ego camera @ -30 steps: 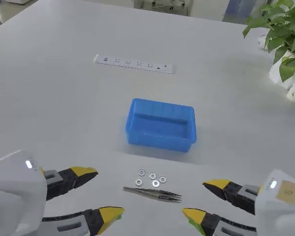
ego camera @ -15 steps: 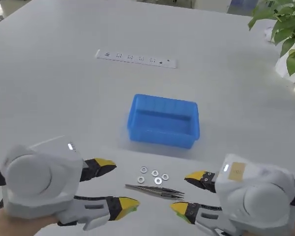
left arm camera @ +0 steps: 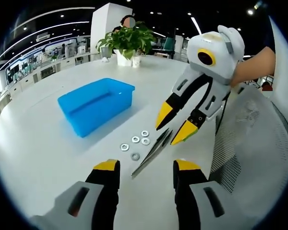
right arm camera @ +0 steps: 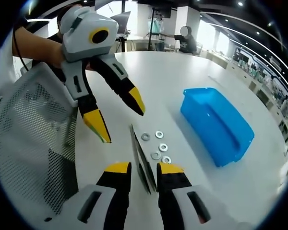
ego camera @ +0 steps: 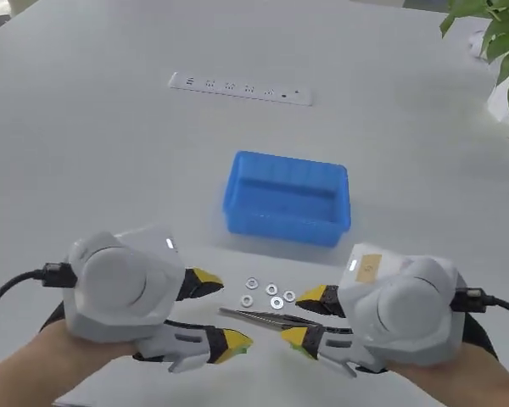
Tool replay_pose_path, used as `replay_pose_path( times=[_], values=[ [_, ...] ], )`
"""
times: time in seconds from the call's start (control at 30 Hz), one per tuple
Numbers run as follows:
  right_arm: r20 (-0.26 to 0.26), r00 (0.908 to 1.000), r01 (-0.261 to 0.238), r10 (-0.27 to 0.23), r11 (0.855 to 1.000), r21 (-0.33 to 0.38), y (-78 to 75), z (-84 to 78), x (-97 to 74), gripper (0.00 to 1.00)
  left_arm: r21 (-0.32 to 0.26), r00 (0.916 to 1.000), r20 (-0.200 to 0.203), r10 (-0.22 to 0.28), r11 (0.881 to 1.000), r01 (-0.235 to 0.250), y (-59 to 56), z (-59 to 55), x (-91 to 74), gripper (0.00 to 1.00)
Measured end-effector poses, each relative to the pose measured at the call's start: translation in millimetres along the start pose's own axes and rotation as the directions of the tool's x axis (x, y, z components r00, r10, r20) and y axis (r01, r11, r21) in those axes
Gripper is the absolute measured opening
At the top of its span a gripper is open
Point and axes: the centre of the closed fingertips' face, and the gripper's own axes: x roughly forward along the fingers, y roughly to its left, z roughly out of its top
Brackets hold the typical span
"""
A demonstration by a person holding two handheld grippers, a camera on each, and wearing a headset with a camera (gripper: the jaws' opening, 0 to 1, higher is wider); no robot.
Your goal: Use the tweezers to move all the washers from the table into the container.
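Table: your white table [ego camera: 93, 170] gives you open surface to the left of the container, to its right, and between it and the far edge.
Near edge: both your grippers sit over the strip just inside the near edge. A mesh chair back [left arm camera: 242, 143] stands just off that edge, close beside your hands.
Far side: a power strip [ego camera: 240, 88] lies flat toward the far edge, well apart from the container. A plant [ego camera: 500, 51] leans in at the far right corner.
Container: the blue container [ego camera: 285, 231] stands upright near the middle of the table with a long side facing you. Inside, you can see bare blue floor and ribbed walls.
Washers: five washers [ego camera: 271, 293] lie flat in a loose cluster on the table, between the container's front wall and the near edge. They are near the wall but apart from it.
Tweezers: the tweezers [ego camera: 267, 318] lie flat just on the near-edge side of the washers, running left to right between your two grippers.
Left gripper: your left gripper [ego camera: 229, 312] has its jaws spread wide and holds nothing. One end of the tweezers lies just ahead of the gap between them.
Right gripper: your right gripper [ego camera: 299, 315] has its jaws apart. In the right gripper view they flank the other end of the tweezers without closing on it.
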Motion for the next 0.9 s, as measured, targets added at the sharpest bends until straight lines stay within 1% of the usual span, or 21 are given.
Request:
replay_pose_path(
  times=[0.03, 0.13, 0.17, 0.2, 0.23, 0.27, 0.3, 0.33, 0.37, 0.43, 0.53, 0.57, 0.7, 0.9],
  values=[
    [-0.007, 1.0, -0.004, 0.004, 1.0, -0.005, 0.1, -0.6, 1.4, 0.21, -0.001, 1.0, -0.004, -0.001, 1.0, 0.001, 0.7, -0.5, 1.2, 0.48],
    [-0.033, 0.9988, -0.035, 0.035, 0.999, -0.024, 2.9, -3.5, 5.6, 0.19, 0.01, 0.9999, -0.011, -0.008, 1.0, 0.008, 1.5, -0.1, 4.1, 0.45],
    [-0.035, 0.9988, -0.036, 0.035, 0.999, -0.025, 2.8, -3.6, 6.1, 0.19, 0.013, 0.9999, -0.012, -0.011, 1.0, 0.011, 1.4, 0.2, 5.0, 0.44],
    [-0.044, 0.9981, -0.044, 0.043, 0.999, -0.028, 3.3, -4.4, 7.6, 0.19, 0.023, 0.9998, -0.017, -0.008, 1.0, 0.009, 2.1, -0.1, 6.6, 0.42],
    [-0.051, 0.9973, -0.055, 0.054, 0.998, -0.032, 4.3, -4.9, 8.9, 0.19, 0.049, 0.9997, -0.024, 0.009, 0.999, -0.008, 5.6, -0.7, 7.0, 0.38],
    [-0.052, 0.9971, -0.058, 0.056, 0.998, -0.035, 4.3, -4.6, 9.6, 0.19, 0.065, 0.9996, -0.028, 0.01, 0.998, -0.008, 6.3, -1.0, 8.1, 0.36],
    [-0.058, 0.9965, -0.063, 0.06, 0.997, -0.04, 4.0, -4.5, 10.7, 0.19, 0.06, 0.9996, -0.027, 0.003, 0.998, -0.001, 5.8, -0.6, 8.5, 0.34],
    [-0.062, 0.9961, -0.066, 0.064, 0.997, -0.043, 3.8, -4.5, 11.3, 0.19, 0.048, 0.9996, -0.024, -0.014, 0.999, 0.015, 4.1, 0.2, 10.1, 0.34],
    [-0.063, 0.9958, -0.069, 0.066, 0.997, -0.045, 3.3, -4.4, 12.1, 0.19, 0.046, 0.9996, -0.024, -0.018, 0.999, 0.019, 3.8, 0.5, 10.7, 0.34],
    [-0.084, 0.9932, -0.085, 0.081, 0.995, -0.054, 2.9, -6.7, 14.6, 0.18, 0.05, 0.9992, -0.033, -0.024, 0.998, 0.026, 3.5, -0.9, 12.6, 0.35],
    [-0.117, 0.9897, -0.095, 0.083, 0.991, -0.098, 1.7, -10.0, 15.9, 0.15, 0.045, 0.9977, -0.055, -0.04, 0.998, 0.042, 3.0, -5.9, 14.6, 0.35],
    [-0.111, 0.9902, -0.095, 0.084, 0.991, -0.096, 1.6, -8.7, 16.2, 0.14, 0.047, 0.9973, -0.06, -0.042, 0.998, 0.045, 2.6, -6.9, 14.8, 0.35],
    [-0.124, 0.9883, -0.102, 0.089, 0.989, -0.108, -0.1, -8.8, 16.4, 0.12, 0.047, 0.9958, -0.071, -0.057, 0.997, 0.06, 1.5, -10.0, 15.7, 0.35],
    [-0.13, 0.987, -0.11, 0.094, 0.986, -0.124, -1.4, -8.8, 16.7, 0.1, 0.04, 0.9952, -0.075, -0.062, 0.997, 0.066, 1.9, -10.5, 16.9, 0.36]
  ],
)
